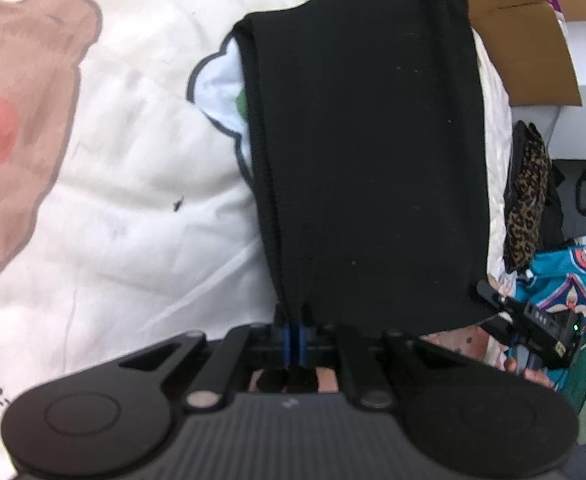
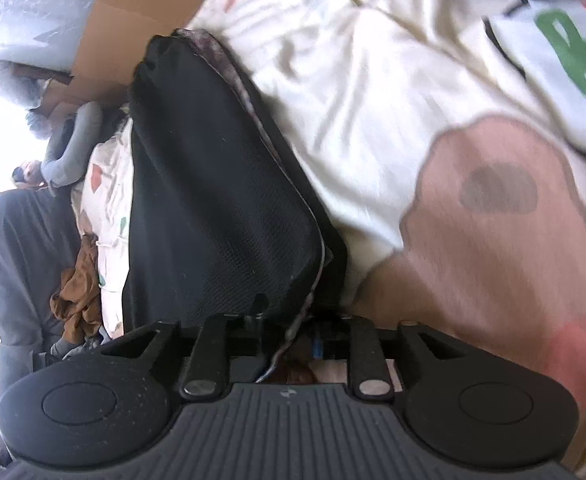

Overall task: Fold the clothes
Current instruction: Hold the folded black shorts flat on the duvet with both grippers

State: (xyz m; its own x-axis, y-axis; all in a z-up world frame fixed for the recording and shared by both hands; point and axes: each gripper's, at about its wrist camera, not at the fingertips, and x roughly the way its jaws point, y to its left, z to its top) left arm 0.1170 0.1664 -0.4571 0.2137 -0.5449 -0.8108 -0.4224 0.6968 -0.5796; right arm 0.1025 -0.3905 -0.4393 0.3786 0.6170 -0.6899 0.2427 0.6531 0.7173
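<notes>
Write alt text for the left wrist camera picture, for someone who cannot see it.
The left gripper, shut, pinches the near edge of a folded black garment lying on a cream bedspread printed with cartoon shapes. At the right edge are the other gripper, a leopard-print cloth and a cardboard box.

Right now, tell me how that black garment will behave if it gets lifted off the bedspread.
Probably floppy: the black garment lies in soft folded layers and creases on the bedspread. Likely light, being thin knit cloth. It may unfold when raised, since its layers look loose at the edges.

Black ribbed tongs (image 1: 293, 320), round side discs, blue fingertips (image 1: 288, 338).
</notes>
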